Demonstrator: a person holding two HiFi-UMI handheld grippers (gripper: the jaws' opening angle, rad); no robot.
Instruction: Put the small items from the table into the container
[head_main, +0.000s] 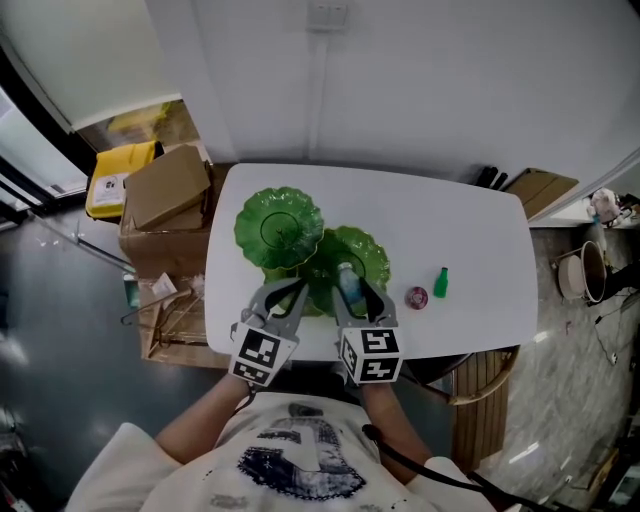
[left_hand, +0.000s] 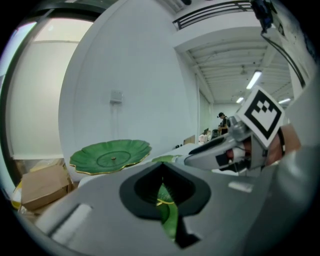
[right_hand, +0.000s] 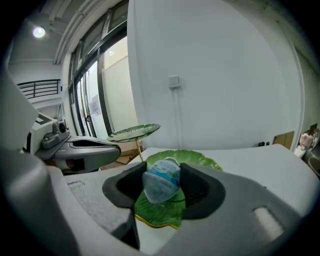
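Clamping a small bottle (right_hand: 161, 184) at medium width, the right gripper (head_main: 350, 290) hangs over the green tiered tray's (head_main: 368, 250) lower plate. The bottle's long axis runs along the jaws, cap end away. Its blue label is unreadable. The left gripper (left_hand: 161, 189), jaws nearly together, sits at the tray's left rim.

The two-tier leaf dish (head_main: 279, 228) is finished in glossy green with a thin gilt edge. The white table (head_main: 470, 250) is shown smooth with a soft sheen. The small bottle (right_hand: 160, 184) is made of clear plastic with a blue printed label, the left gripper (left_hand: 162, 172) and right gripper (right_hand: 162, 172) are moulded in matt grey plastic, and the boxes (head_main: 165, 188) are formed of plain brown cardboard.
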